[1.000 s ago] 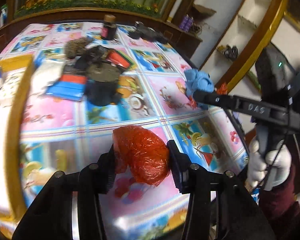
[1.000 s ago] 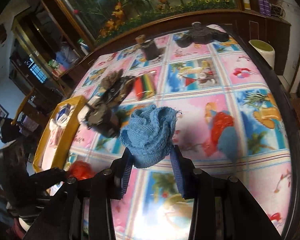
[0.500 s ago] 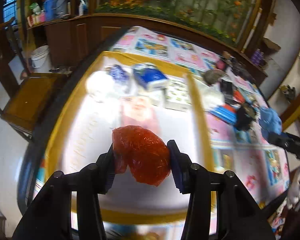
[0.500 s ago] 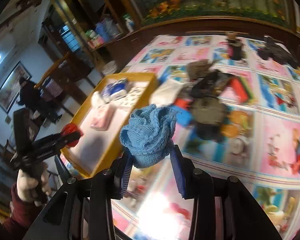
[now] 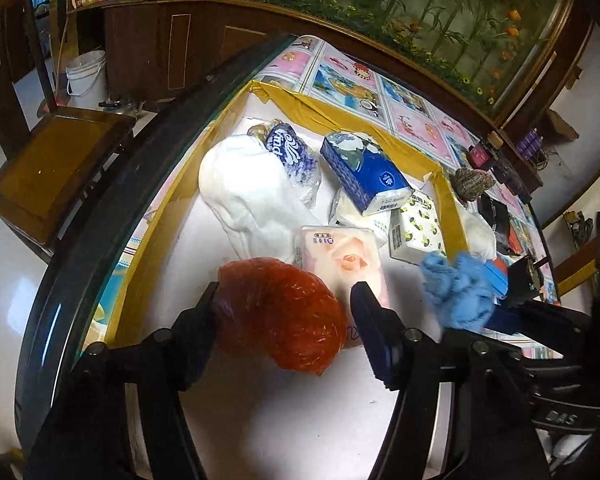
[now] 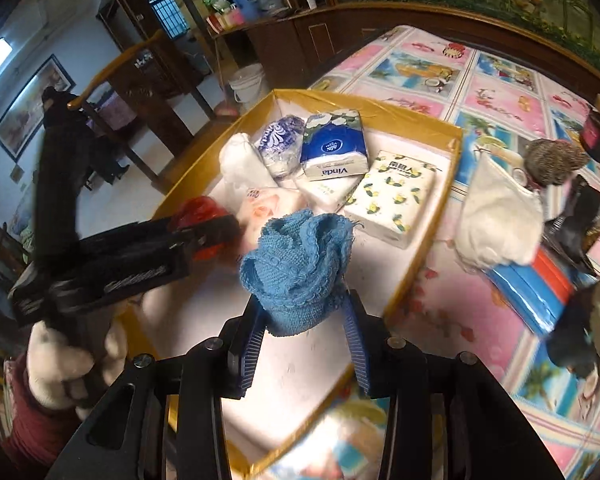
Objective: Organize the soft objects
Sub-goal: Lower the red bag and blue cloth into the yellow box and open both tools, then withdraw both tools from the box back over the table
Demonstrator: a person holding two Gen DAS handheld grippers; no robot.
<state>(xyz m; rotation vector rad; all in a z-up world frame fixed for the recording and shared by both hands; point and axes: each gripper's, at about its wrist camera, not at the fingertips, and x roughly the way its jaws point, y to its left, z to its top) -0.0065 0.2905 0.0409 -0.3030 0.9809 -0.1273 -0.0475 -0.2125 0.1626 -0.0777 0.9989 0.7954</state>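
Gripping the black handle at the far left of the right wrist view: a white-gloved left hand (image 6: 60,364) with a dark red sleeve. Reaching from it over the near left part of the yellow-rimmed tray (image 5: 340,116): the left gripper (image 5: 286,300), jaws opening. Between them, a crumpled red plastic bag (image 5: 280,320), touching the left pad, with a narrow gap showing before the right pad. Just above the tray's white floor, not gripped.

Lying farther in on the tray, from its left: a white cloth bundle (image 5: 244,184), a blue-and-white wrapped roll (image 5: 288,148) against its far end, a pink tissue pack (image 5: 344,256) just behind the red bag, a dark blue tissue pack (image 5: 364,176) resting on a white pack, and a lemon-print tissue pack (image 5: 416,224) near the tray's right rim.

Hovering over the tray's near right part: the right gripper (image 6: 304,320), jaws also opening, with a blue knitted cloth (image 6: 300,264) bunched upright between them, pads close against its lower sides. Clear of the tray floor.

Beyond the right rim, on the cartoon-print tablecloth (image 6: 500,92): a white pouch (image 6: 496,220) just beside the tray, a brownish knitted piece (image 6: 552,160) behind it, then a blurred heap of dark things.
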